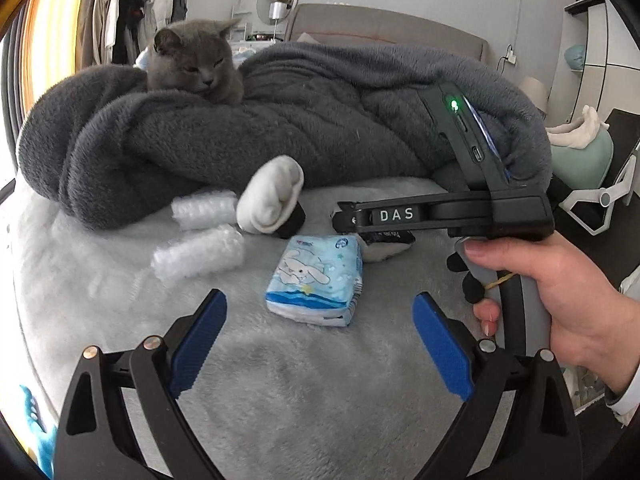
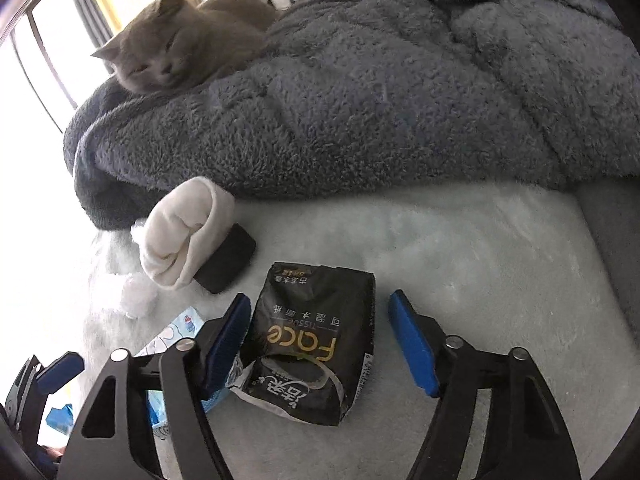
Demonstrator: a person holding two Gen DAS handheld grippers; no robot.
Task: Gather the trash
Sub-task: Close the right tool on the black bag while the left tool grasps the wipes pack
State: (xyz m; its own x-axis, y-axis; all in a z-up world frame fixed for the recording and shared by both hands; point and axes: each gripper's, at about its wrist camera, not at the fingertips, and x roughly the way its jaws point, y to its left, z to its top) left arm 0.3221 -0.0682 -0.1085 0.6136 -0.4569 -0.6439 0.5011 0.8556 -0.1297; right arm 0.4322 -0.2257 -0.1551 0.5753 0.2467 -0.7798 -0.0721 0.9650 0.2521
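Note:
A blue cartoon tissue pack (image 1: 316,280) lies on the pale fluffy bed cover (image 1: 280,392), just ahead of my open, empty left gripper (image 1: 320,308). A black "Face" tissue pack (image 2: 316,344), torn open at its near end, lies between the blue fingers of my open right gripper (image 2: 320,312); the left finger (image 2: 224,344) is close to its edge. In the left wrist view the right gripper's body (image 1: 460,212) hangs over that black pack (image 1: 388,238). Two bubble-wrap rolls (image 1: 200,252) lie to the left.
A grey cat (image 1: 196,64) rests on a bunched dark grey blanket (image 1: 320,120) at the back. A white sock (image 1: 272,196) and a small black block (image 2: 226,264) lie by the blanket's edge. The bed's right edge (image 2: 608,240) drops off.

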